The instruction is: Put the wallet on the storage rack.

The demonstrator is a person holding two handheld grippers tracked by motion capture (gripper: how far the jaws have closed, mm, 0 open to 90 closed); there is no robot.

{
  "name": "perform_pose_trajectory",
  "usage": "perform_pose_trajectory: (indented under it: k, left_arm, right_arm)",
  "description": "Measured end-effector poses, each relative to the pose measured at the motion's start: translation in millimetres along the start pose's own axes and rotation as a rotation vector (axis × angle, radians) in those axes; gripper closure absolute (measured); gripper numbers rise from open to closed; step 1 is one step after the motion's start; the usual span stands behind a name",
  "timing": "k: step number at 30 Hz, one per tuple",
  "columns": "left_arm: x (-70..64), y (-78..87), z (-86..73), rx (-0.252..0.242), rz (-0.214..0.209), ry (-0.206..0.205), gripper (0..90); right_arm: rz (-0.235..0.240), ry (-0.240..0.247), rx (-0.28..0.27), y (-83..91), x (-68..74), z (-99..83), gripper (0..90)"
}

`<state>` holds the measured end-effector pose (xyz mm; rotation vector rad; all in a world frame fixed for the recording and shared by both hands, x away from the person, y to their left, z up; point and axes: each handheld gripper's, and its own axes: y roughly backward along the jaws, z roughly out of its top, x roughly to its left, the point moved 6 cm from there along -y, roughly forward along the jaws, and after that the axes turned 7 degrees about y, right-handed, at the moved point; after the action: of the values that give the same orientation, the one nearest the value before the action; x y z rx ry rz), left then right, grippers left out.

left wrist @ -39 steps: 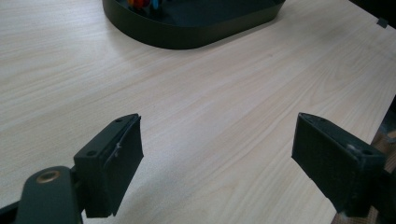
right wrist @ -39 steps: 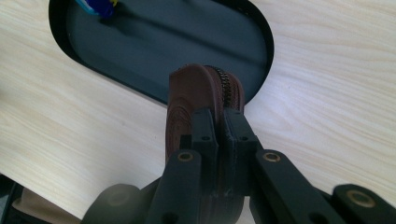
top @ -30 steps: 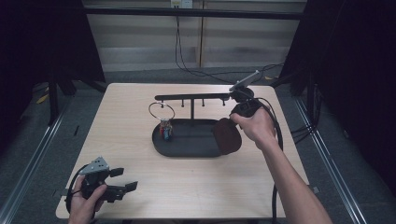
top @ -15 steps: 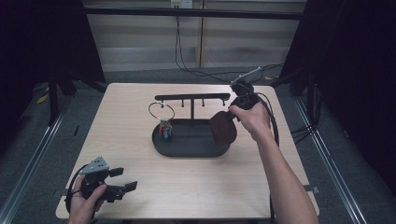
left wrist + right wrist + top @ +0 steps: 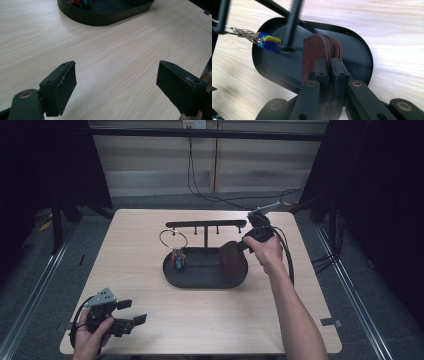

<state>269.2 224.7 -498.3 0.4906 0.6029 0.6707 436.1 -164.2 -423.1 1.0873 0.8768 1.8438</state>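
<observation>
At near left corner of surface (image 5: 210, 320): left gripper (image 5: 131, 319) idle, fingers spread wide, nothing between them.
In left gripper view, fingers (image 5: 60, 87) wide apart over bare wood, holding nothing; rim of black oval tray (image 5: 105, 18) ahead. Farther in, at right end of tray (image 5: 200, 282): brown zippered pouch (image 5: 233, 260) held on edge above tray floor, gripped at its upper edge by right gripper (image 5: 246, 245). In right gripper view, fingers (image 5: 322, 72) closed tight on zipper edge of pouch (image 5: 314, 52). At left end of tray: key ring with blue and yellow tags (image 5: 176, 255). Behind, rising from tray: black post with crossbar (image 5: 206, 224).
</observation>
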Motion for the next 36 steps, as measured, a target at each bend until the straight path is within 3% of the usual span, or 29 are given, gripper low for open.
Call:
perform_pose_trajectory:
  k: [10,22,30,36]
  left_arm:
    - [0.4,-1.0,0.0,0.004,0.002,0.000,16.2]
    - [1.4,-0.8,0.3,0.001,0.005,0.008,16.2]
    - [2.0,-0.8,0.0,0.004,0.008,0.010,16.2]
    - [2.6,-0.4,0.1,0.002,0.005,0.013,16.2]
  right_arm:
    - [0.039,-0.048,-0.027,-21.9,-9.9,-4.1,84.2]
    - [0.055,-0.081,-0.010,-43.7,-19.3,-9.2,83.9]
    - [0.016,-0.088,-0.008,-54.9,-27.2,-13.8,80.8]
    - [-0.024,-0.079,-0.027,-53.9,-32.7,-13.9,77.1]
